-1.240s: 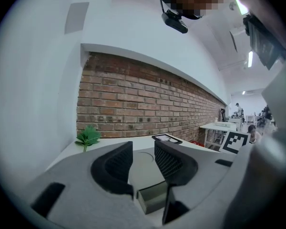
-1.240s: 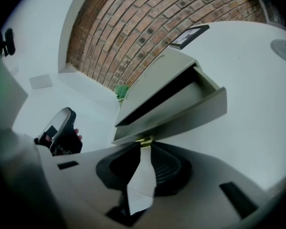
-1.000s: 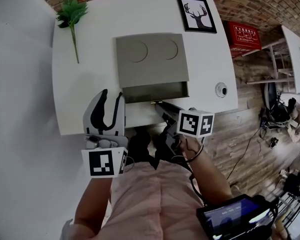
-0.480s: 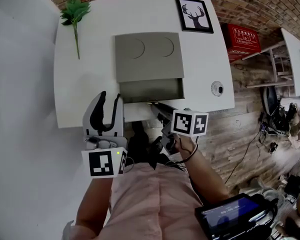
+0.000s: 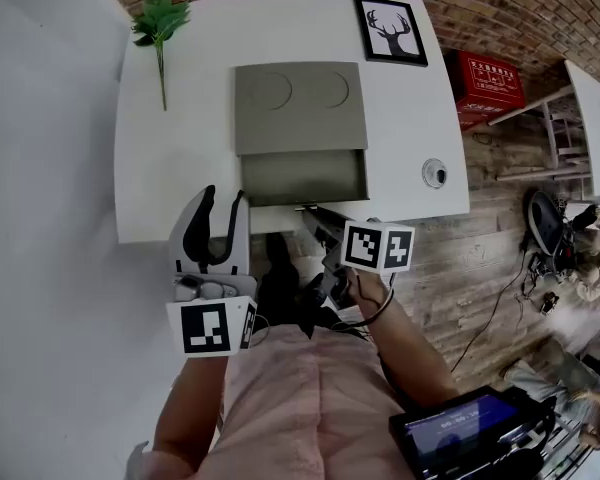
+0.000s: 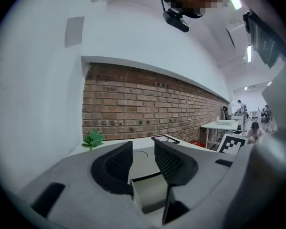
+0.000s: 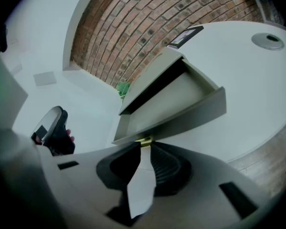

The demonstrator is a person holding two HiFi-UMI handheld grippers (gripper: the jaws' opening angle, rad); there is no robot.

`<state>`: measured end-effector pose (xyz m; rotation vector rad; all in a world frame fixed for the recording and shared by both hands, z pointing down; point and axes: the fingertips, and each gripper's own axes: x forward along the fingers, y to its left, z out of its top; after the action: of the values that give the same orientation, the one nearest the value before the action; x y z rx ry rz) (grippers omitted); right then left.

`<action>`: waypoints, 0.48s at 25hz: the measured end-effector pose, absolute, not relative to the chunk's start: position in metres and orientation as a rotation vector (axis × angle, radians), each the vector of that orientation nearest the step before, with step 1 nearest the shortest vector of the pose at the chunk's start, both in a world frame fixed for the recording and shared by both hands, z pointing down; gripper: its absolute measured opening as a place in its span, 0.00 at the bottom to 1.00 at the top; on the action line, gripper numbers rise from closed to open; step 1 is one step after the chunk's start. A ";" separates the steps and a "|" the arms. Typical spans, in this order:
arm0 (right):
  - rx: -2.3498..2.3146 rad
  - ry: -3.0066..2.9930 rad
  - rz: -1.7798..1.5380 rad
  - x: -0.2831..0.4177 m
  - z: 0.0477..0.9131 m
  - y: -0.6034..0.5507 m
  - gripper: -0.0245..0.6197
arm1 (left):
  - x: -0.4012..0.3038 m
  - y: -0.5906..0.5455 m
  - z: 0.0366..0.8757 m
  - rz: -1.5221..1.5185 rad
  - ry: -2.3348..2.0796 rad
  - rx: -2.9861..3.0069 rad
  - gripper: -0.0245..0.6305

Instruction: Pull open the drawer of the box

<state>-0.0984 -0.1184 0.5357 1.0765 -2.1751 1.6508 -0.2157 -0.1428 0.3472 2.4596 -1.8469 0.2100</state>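
Observation:
A flat grey box (image 5: 300, 103) lies on the white table (image 5: 170, 158), and its drawer (image 5: 303, 178) stands partly out toward me. My right gripper (image 5: 313, 212) is shut on the small brass knob (image 7: 143, 140) at the middle of the drawer front (image 7: 181, 120), and the drawer's inside looks bare. My left gripper (image 5: 220, 204) hovers at the table's front edge, left of the drawer, open with nothing between its fingers. In the left gripper view, the box (image 6: 145, 157) and drawer (image 6: 150, 192) sit just beyond that gripper (image 6: 143, 149).
A green plant sprig (image 5: 160, 23) lies at the far left of the table, and a framed deer picture (image 5: 390, 28) at the far right. A round grommet (image 5: 435, 173) sits near the right edge. A red crate (image 5: 490, 78) stands on the wooden floor to the right.
The drawer has slid a little further out of the box with my right gripper still on its knob. My left gripper has shifted only slightly beside it.

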 end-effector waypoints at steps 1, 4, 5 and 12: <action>1.077 -2.175 1.650 -0.098 0.536 -0.117 0.15 | -0.216 -0.141 0.346 0.211 -1.850 2.460 0.27; 1.076 -2.175 1.648 -0.099 0.537 -0.112 0.15 | -0.218 -0.136 0.345 0.213 -1.859 2.459 0.27; 1.075 -2.174 1.648 -0.098 0.538 -0.110 0.15 | -0.218 -0.134 0.344 0.212 -1.861 2.460 0.27; 1.076 -2.167 1.650 -0.096 0.539 -0.096 0.15 | -0.218 -0.122 0.340 0.210 -1.870 2.463 0.27</action>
<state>-0.0960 -0.0965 0.5386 1.0755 -2.1672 1.6503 -0.2180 -0.1223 0.3405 2.4630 -1.8696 0.2101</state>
